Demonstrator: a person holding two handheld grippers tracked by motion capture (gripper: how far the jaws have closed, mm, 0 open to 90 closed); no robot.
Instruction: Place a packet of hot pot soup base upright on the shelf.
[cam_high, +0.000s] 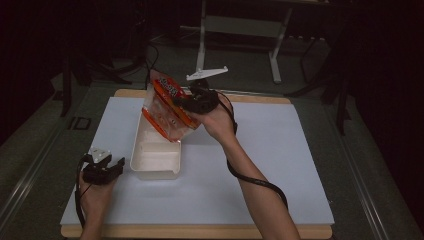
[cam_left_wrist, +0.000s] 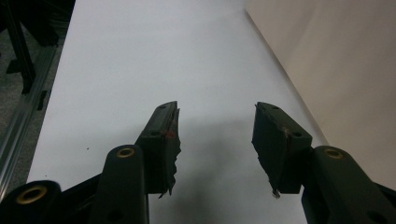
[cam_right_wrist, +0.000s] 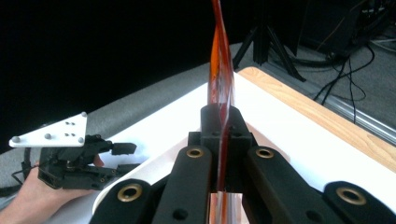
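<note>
In the high view the right claw (cam_high: 186, 103) holds the red snack bag (cam_high: 167, 107) by its edge, tilted above the far end of the white bin (cam_high: 156, 150) — the bin's long axis runs away from the person, directly under the bag. In the left gripper view the left claw (cam_left_wrist: 215, 135) stands wide and empty over the table (cam_left_wrist: 140, 56), beside the bin's wall (cam_left_wrist: 345, 70). In the right gripper view the jaws are pressed shut on the bag — the left one is well apart, so the right hand is the nearer.

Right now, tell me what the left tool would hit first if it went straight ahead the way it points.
Likely nothing soon: the left tool, jaws open, points along the bare white table mat. The cream tub runs alongside on one side, and its wall looks just off that line, though depth is hard to judge.
</note>
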